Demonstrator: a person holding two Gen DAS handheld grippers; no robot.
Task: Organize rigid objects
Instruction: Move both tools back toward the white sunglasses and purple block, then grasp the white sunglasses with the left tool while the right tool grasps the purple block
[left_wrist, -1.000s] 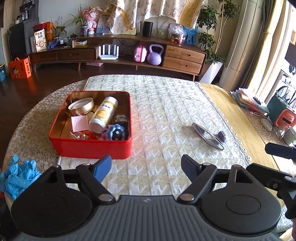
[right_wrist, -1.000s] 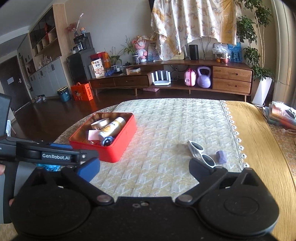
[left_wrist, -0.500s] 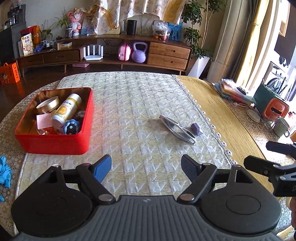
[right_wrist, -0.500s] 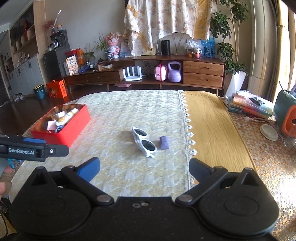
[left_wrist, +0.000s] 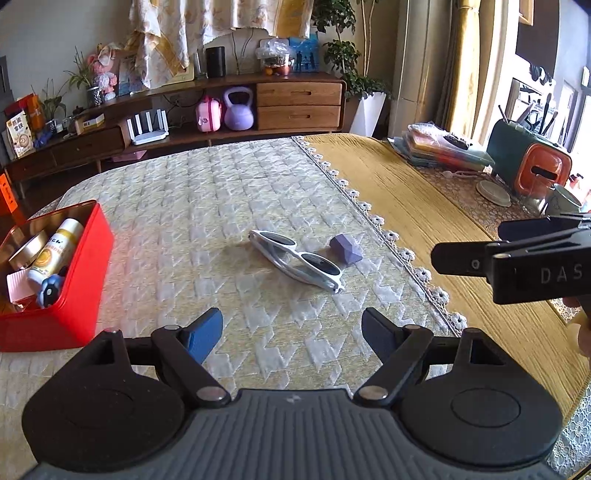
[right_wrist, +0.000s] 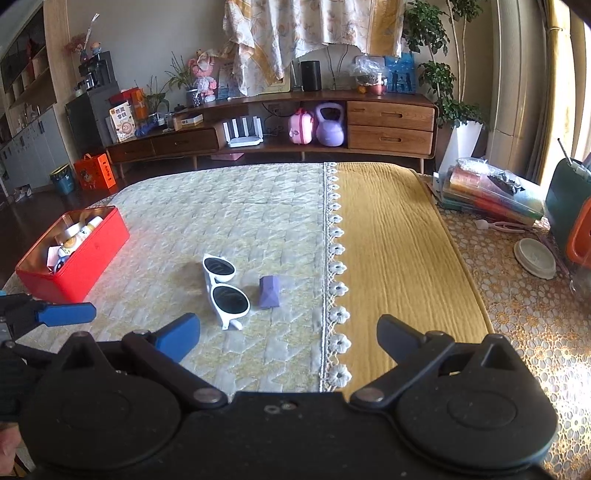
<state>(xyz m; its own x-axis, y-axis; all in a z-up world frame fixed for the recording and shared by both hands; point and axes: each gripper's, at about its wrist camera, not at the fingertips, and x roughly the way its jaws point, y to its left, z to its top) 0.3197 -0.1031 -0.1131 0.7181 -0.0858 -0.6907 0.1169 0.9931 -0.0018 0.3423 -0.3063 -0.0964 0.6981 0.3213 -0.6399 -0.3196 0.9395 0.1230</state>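
White sunglasses (left_wrist: 295, 260) lie on the quilted cloth, with a small purple block (left_wrist: 346, 249) just to their right. Both also show in the right wrist view: sunglasses (right_wrist: 223, 290), block (right_wrist: 269, 291). A red tin (left_wrist: 79, 280) at the left holds a yellow bottle (left_wrist: 55, 249), a round tin, a pink card and a blue flower piece; it also shows in the right wrist view (right_wrist: 85, 258). My left gripper (left_wrist: 291, 332) is open and empty, short of the sunglasses. My right gripper (right_wrist: 288, 334) is open and empty, just short of the sunglasses and block.
A mustard cloth (right_wrist: 391, 258) with a lace edge covers the table's right half. Stacked books (right_wrist: 487, 192), a white dish (right_wrist: 533, 258) and an orange-and-green holder (left_wrist: 532, 166) stand at the far right. A wooden sideboard (right_wrist: 280, 125) stands behind the table.
Both grippers have swung right, from the red tin toward the sunglasses and purple block, and come closer to them. Both stay open and empty.
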